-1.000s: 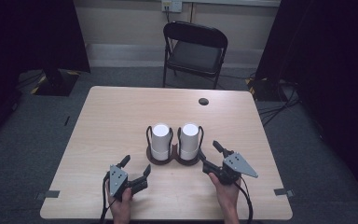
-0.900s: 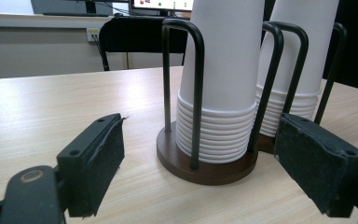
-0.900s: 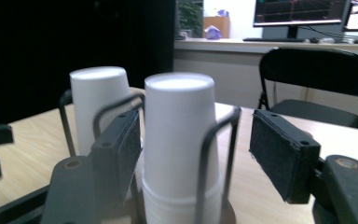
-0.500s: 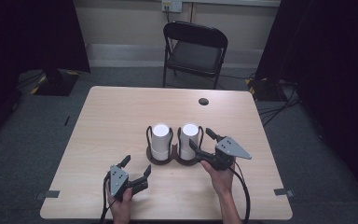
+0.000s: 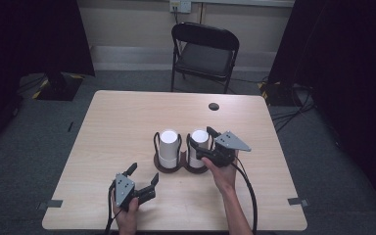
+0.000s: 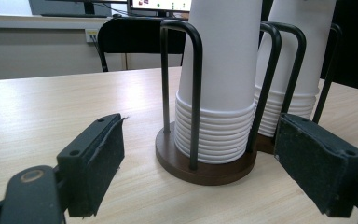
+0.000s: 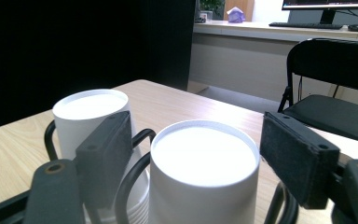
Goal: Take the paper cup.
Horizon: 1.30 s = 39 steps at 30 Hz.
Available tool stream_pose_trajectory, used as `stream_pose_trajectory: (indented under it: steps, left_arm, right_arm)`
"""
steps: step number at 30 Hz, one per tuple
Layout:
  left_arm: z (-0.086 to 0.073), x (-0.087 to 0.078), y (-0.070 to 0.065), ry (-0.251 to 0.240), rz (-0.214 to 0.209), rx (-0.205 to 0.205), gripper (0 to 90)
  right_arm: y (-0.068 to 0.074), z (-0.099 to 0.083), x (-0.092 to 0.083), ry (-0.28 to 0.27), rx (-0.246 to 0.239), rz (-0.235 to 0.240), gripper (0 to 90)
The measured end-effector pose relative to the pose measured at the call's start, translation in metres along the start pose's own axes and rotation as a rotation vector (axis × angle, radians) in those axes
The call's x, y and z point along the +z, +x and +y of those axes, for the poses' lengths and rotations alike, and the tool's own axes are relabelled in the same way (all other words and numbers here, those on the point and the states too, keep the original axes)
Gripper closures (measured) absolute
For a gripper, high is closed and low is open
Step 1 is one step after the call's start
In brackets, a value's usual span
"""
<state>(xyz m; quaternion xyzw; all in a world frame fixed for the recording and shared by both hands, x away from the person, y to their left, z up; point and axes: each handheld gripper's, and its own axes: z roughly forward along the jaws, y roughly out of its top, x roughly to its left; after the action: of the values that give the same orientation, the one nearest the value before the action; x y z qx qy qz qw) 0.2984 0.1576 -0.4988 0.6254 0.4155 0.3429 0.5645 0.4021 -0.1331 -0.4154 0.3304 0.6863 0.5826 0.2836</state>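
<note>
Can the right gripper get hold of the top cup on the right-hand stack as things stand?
Probably yes. The right gripper has its open jaws either side of the top cup, above the black wire holder, with nothing between.

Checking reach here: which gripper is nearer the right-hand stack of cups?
Right. The right gripper brackets the right cup stack, jaws open around its top; the left gripper sits nearer the table's front edge.

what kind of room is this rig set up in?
Probably an office or lab set up for recording: a bare wooden table with a folding chair behind it, black curtains at the sides, and a counter with a monitor and keyboard in the right gripper view.
</note>
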Motion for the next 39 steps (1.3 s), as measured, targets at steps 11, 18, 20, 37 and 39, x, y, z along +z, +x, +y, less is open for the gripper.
stream_pose_trajectory:
  steps: [11,18,20,37,39]
  left_arm:
    - [0.000,0.000,0.000,-0.002,0.001,-0.003,15.8]
    - [0.000,0.000,0.001,0.001,-0.010,-0.005,15.8]
    - [0.000,0.000,0.001,0.002,-0.011,-0.001,15.7]
    - [0.001,0.003,0.003,0.032,-0.078,0.007,15.7]
    - [0.001,0.003,0.004,0.033,-0.084,0.007,15.9]
  right_arm:
    - [-0.001,-0.006,0.010,0.031,0.009,0.005,28.2]
    - [-0.005,-0.007,0.011,0.053,0.018,0.010,29.7]
    - [-0.005,-0.007,0.012,0.058,0.016,0.016,29.9]
    - [-0.006,-0.009,0.015,0.071,0.042,0.006,34.4]
    - [-0.006,-0.009,0.014,0.070,0.042,0.005,34.5]
